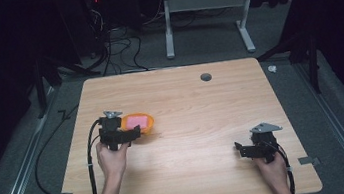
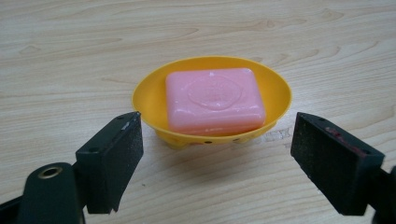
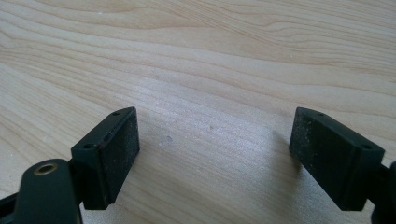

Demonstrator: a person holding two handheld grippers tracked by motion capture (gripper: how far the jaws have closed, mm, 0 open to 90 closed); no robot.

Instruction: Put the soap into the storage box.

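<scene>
Wood-grain table (image 1: 198,123) amid dark room; both grippers' jaws spread, holding nothing

Pink soap (image 2: 215,99) in yellow dish (image 2: 149,95) — tool (image 2: 217,163) spread wide.

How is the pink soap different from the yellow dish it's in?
The soap is pink, the dish yellow. The soap is a solid block with rounded corners and a stamped top; the dish is a hollow oval bowl. The soap is smaller and lies inside the dish. Both sit in front of the open left gripper.
</scene>
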